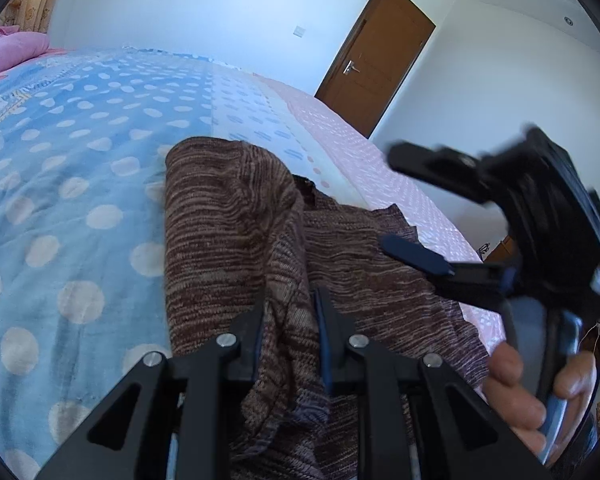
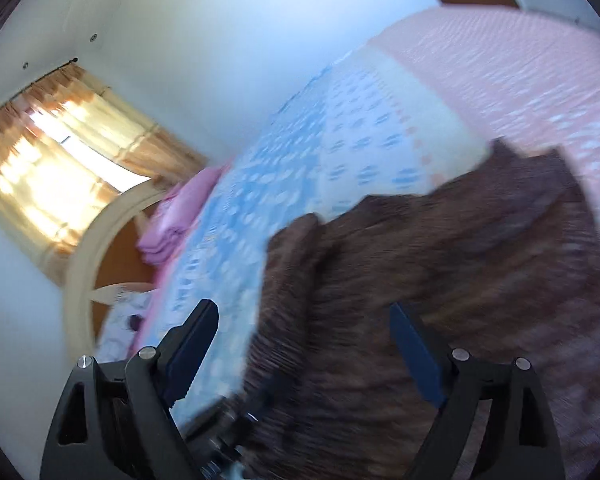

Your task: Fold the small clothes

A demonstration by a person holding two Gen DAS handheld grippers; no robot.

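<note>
Left wrist view: brown knit garment (image 1: 228, 216) lies on the bed (image 1: 60, 208), on the side toward the wooden door (image 1: 376, 56), spanning the line where the blue spotted cover meets the pink one. One flap is turned over onto the rest, with a rounded fold edge on the side away from the door. So at least one fold is laid, by my reading.

Left gripper (image 1: 290, 320): jaws nearly together, pinching a bunched ridge of the knit that runs up between them.

Right gripper (image 1: 396, 200): seen here nearer the door than the left one, jaws spread wide, nothing between them. A hand (image 1: 528, 392) holds its handle.

Right wrist view: heavily blurred. Right gripper (image 2: 304, 328) fingers stand wide apart over the garment (image 2: 440, 280); no cloth pinched. Pink pillows (image 2: 176, 216) at the bed end farthest from the door.

Judgement: partway through. Shape is lumpy and edges uneven, with a ragged corner on the door side. Left to do: release the left pinch, then further folds and flattening. No finished stack visible.
</note>
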